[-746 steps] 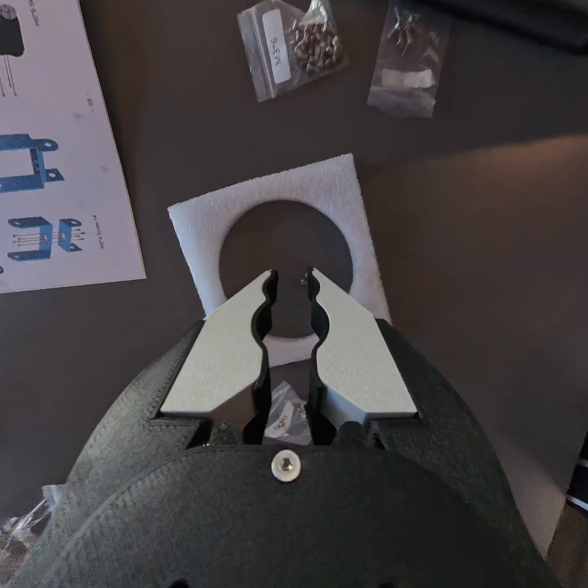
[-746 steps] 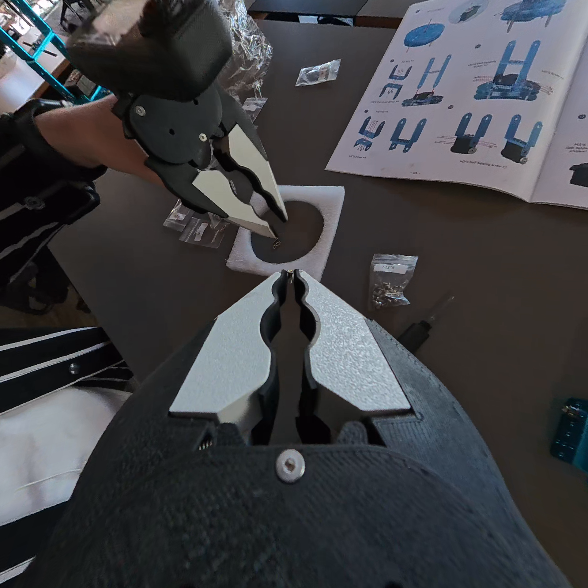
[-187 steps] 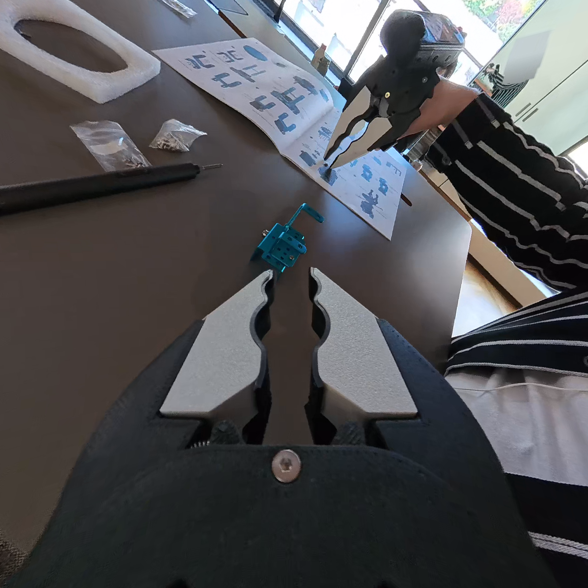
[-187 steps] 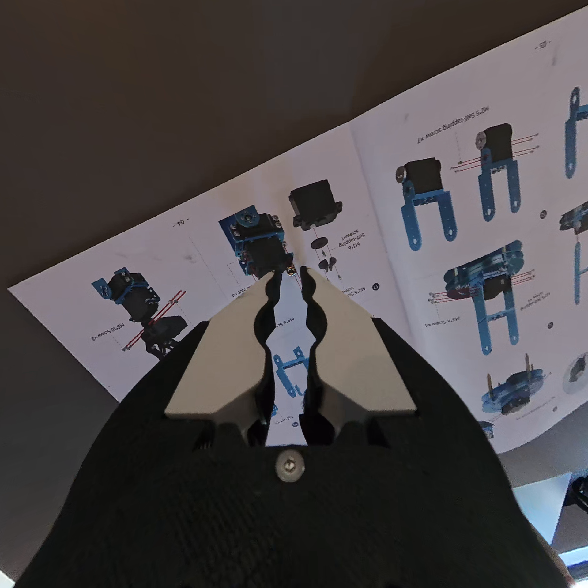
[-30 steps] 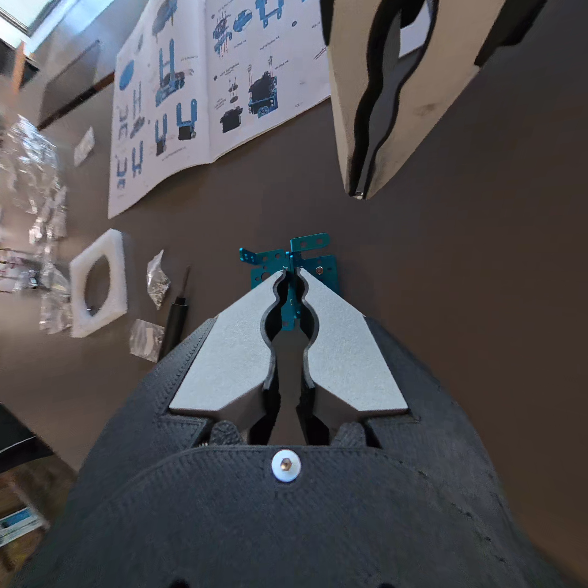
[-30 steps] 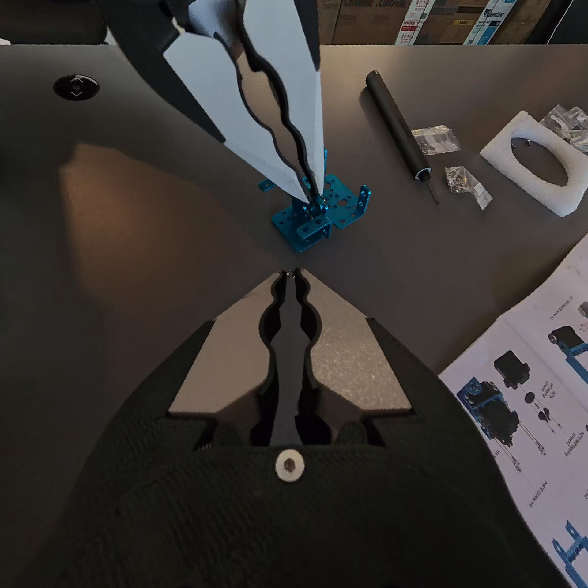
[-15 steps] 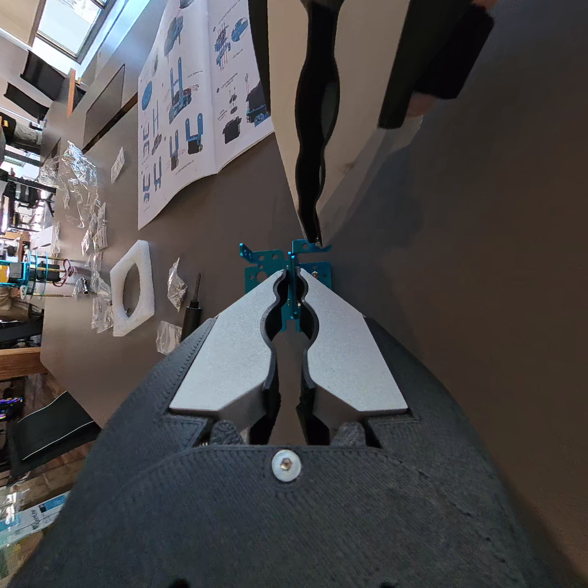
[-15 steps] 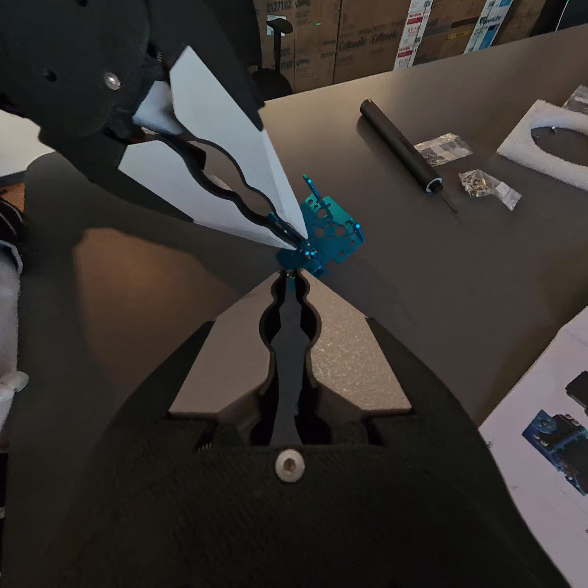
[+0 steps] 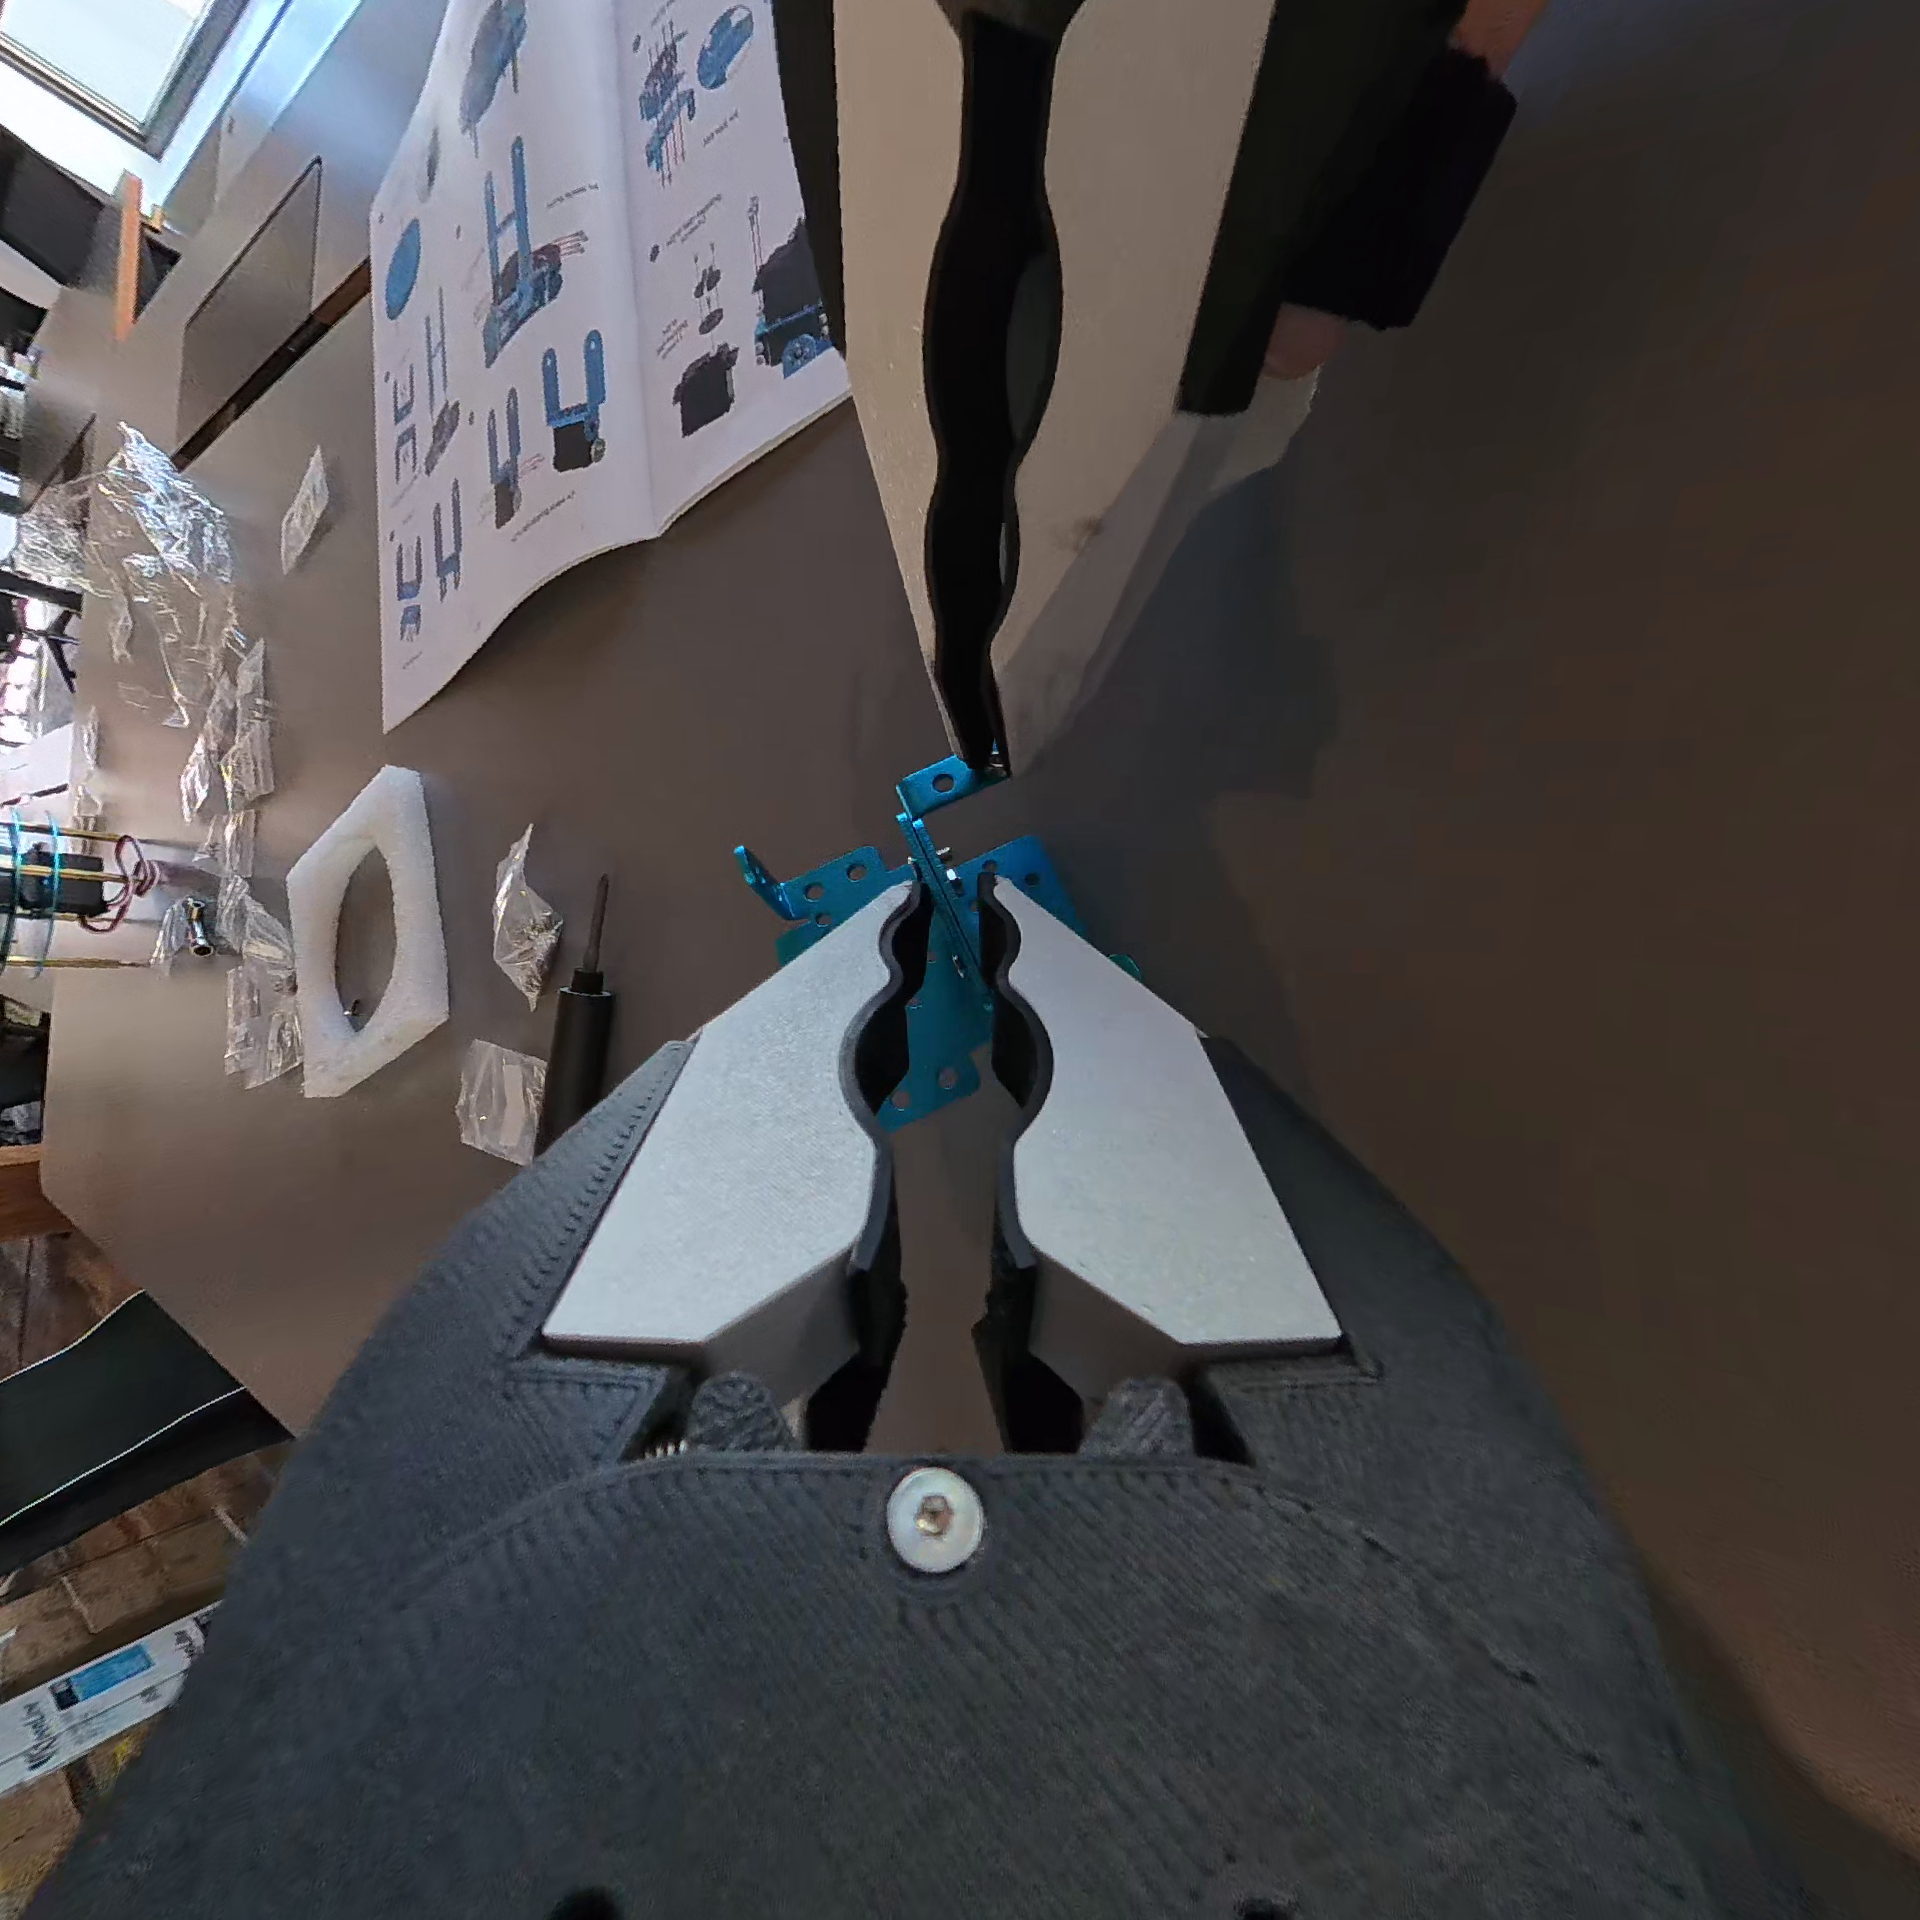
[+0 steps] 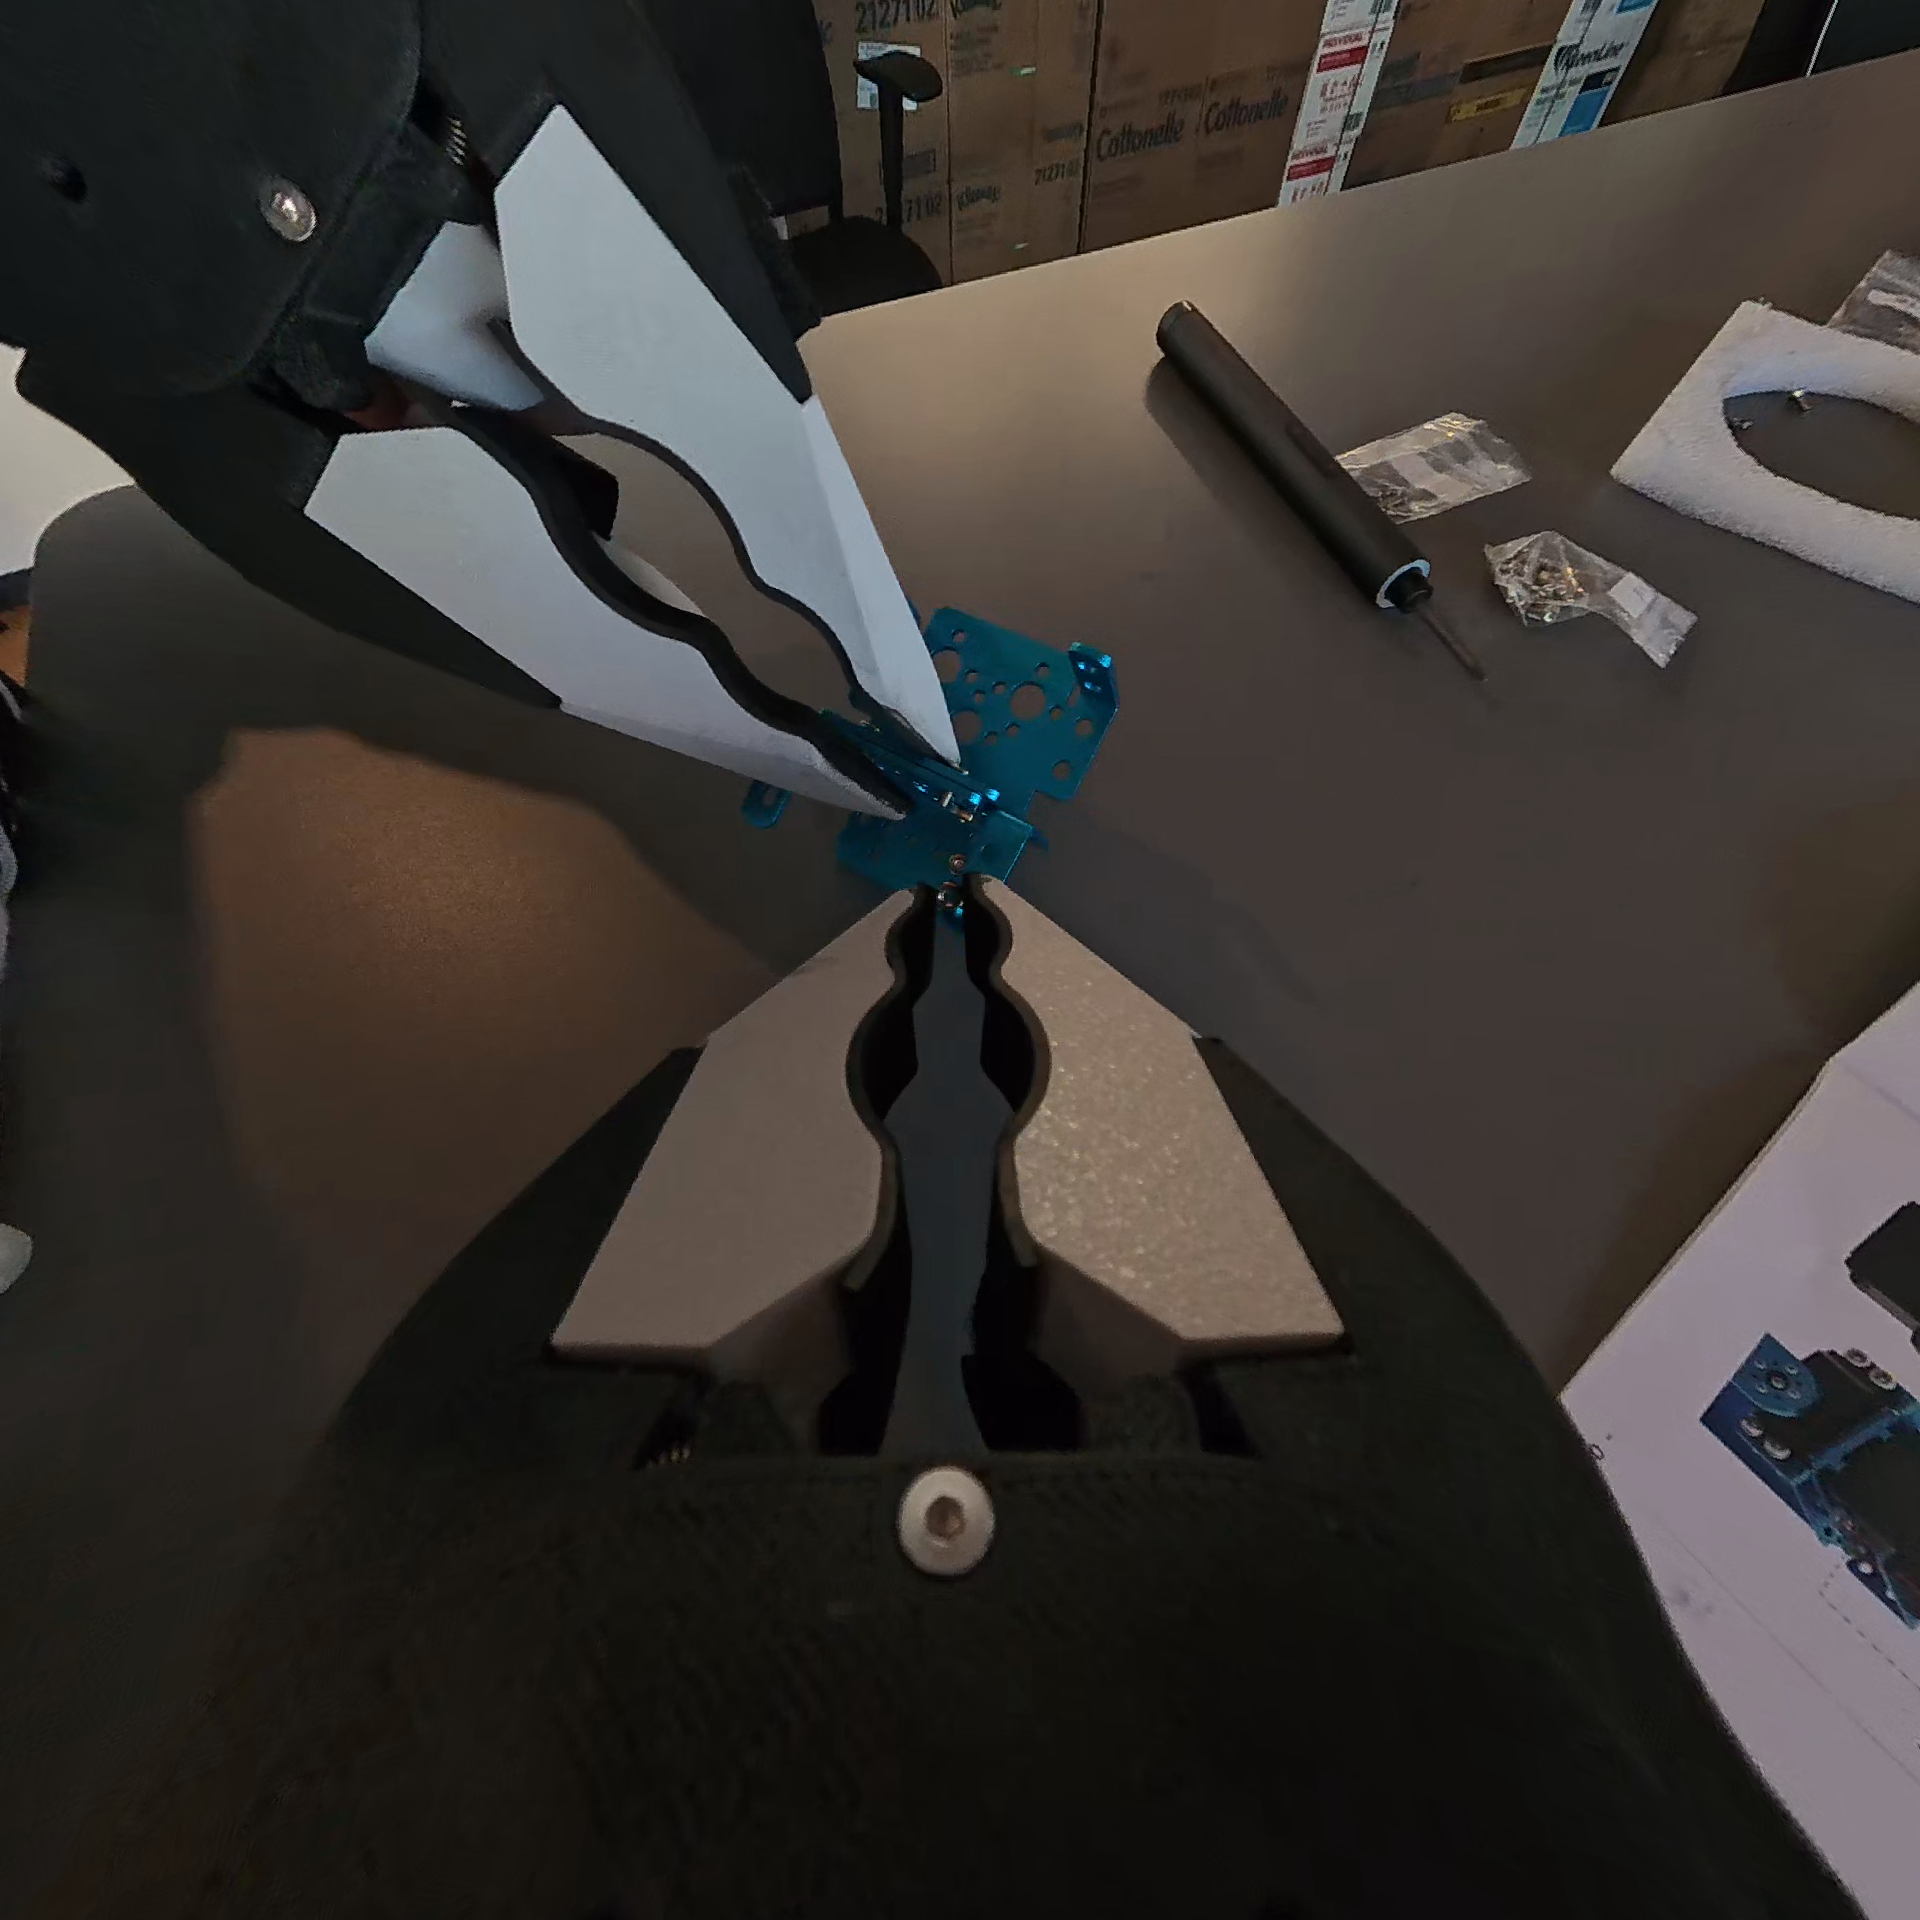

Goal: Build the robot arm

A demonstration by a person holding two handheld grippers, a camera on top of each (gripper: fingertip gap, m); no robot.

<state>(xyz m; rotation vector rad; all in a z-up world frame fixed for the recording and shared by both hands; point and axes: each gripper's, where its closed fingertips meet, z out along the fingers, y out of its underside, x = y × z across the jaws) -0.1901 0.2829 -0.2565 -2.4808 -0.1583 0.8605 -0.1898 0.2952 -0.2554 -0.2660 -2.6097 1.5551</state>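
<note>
Since half a second ago the left hand-held gripper (image 9: 951, 894) has parted its fingers slightly yet still grips the blue bracket (image 9: 940, 997) above the worktop (image 9: 1558, 935). The right hand-held gripper (image 10: 943, 885), clenched on a tiny screw (image 10: 948, 894), touches the bracket's 12 o'clock tab.

I see a dark worktop (image 10: 1351, 935) carrying an open instruction booklet (image 9: 582, 343), white foam ring (image 9: 364, 925), black screwdriver (image 10: 1288, 457) and bagged screws (image 10: 1579, 592).
</note>
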